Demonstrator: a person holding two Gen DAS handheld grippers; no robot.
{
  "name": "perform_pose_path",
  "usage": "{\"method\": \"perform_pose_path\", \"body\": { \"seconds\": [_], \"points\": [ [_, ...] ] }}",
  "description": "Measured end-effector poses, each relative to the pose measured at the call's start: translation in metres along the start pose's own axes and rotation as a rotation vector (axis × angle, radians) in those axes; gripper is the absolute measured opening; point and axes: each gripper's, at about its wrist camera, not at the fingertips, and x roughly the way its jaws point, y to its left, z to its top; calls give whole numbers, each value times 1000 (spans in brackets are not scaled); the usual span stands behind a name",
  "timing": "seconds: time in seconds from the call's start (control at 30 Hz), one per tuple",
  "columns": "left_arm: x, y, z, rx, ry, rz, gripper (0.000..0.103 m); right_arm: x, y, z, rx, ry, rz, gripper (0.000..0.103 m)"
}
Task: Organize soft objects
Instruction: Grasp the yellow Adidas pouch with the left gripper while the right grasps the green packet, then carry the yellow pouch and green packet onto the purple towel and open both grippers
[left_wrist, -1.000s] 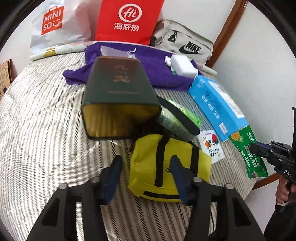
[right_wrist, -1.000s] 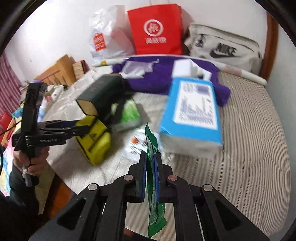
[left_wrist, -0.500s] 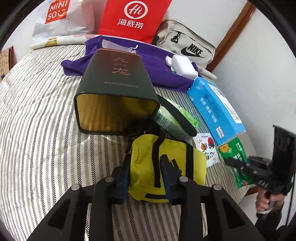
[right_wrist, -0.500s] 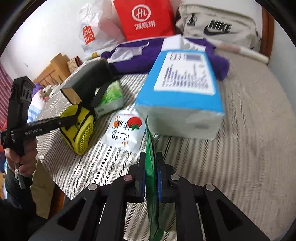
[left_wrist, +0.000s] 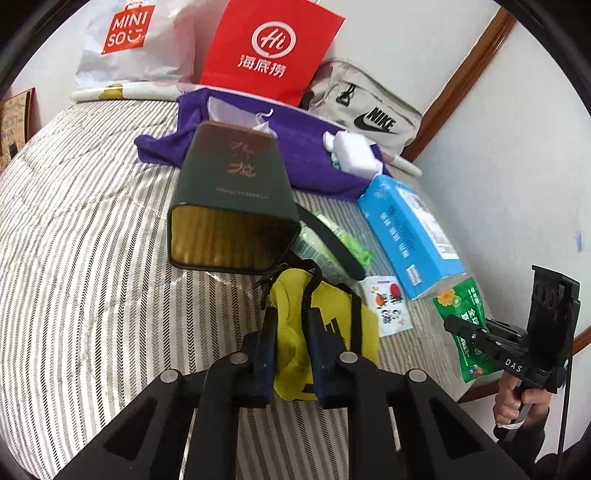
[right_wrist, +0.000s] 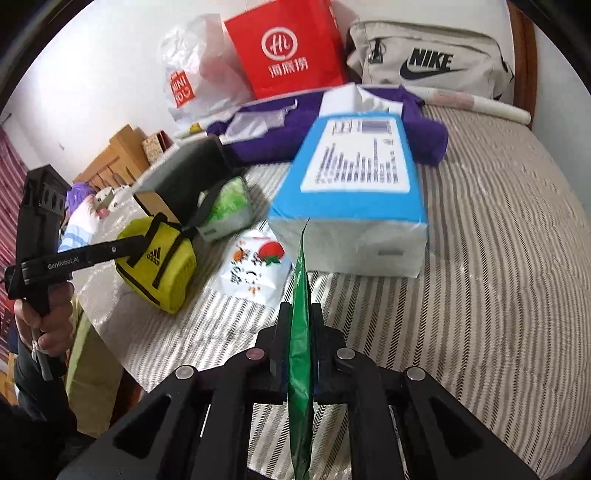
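Low in the frame, the left hand-held gripper (left_wrist: 290, 347) pinches the soft yellow fabric pouch with black straps (left_wrist: 325, 325), which lies on the grey striped bed (left_wrist: 74, 240). The right hand-held gripper (right_wrist: 299, 332) clamps the flat green foil packet (right_wrist: 300, 295) edge-on before the blue tissue pack (right_wrist: 354, 184).

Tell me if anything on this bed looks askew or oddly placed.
The dark green box lies tipped on its side, propped on the green wipes pack, its gold end facing the camera. The yellow pouch is bunched up where the left tongs pinch it.
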Motion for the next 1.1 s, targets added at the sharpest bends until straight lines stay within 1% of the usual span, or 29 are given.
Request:
{"method": "perform_pose_path", "body": {
  "seconds": [0.2, 0.23, 0.3, 0.4, 0.47, 0.77, 1.1],
  "points": [
    [-18, -5, 1, -2, -27, 22, 14, -12, 1, 1, 5, -21, 31, 8],
    [-22, -5, 2, -4, -34, 24, 14, -13, -1, 1, 17, -19, 42, 8],
    [-29, -8, 4, 3, -44, 19, 14, -15, -1, 1, 35, -19, 39, 8],
    [-36, -10, 9, -2, -57, 23, 14, -24, -1, 6, 49, -44, 55, 8],
    [-40, -14, 12, 4, -71, 24, 14, -31, 1, 10, 44, -61, 45, 8],
    [-49, -27, 29, 17, -90, 23, 14, -52, 6, 33, 25, -106, 32, 8],
    [-53, -33, 51, 9, -114, 18, 14, -55, 13, 61, -28, -121, 28, 8]
  ]
}}
